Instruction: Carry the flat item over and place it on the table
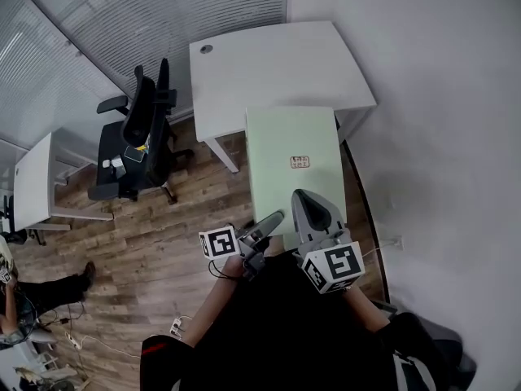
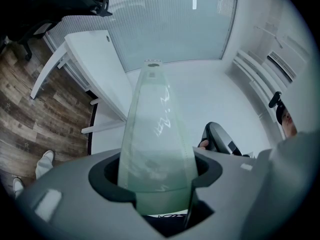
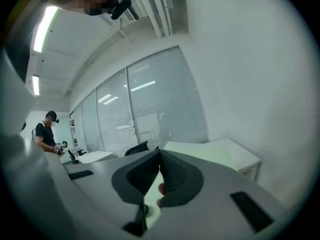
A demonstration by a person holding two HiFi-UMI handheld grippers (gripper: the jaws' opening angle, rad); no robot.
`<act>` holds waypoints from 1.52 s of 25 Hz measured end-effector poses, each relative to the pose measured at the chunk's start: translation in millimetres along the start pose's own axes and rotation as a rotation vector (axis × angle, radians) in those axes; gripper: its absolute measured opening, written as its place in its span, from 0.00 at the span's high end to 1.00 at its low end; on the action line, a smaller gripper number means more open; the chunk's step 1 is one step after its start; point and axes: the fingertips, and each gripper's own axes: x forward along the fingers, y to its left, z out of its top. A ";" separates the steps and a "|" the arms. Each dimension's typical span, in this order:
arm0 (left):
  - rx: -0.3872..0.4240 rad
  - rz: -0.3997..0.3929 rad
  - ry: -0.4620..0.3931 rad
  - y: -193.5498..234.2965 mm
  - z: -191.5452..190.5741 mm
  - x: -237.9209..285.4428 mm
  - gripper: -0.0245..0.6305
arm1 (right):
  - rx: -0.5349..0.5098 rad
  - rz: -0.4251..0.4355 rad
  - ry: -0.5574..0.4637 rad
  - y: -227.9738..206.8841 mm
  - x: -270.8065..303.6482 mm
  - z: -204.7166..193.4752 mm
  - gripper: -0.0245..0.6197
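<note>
A black office chair (image 1: 142, 137) is standing on the wood-plank floor (image 1: 155, 247) beside a white bench (image 1: 277, 68), and closed blinds (image 1: 163, 19) are hanging behind them.

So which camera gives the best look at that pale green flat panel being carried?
The head view. It shows the pale green panel whole from above, face and outline clear, its far edge over the white table. The left gripper view looks along the panel, steeply foreshortened between the jaws. The right gripper view shows only a sliver between its jaws.
</note>
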 end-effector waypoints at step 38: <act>-0.049 0.127 -0.233 46.8 150.0 148.4 0.54 | -0.011 0.135 0.076 -160.4 127.6 44.4 0.96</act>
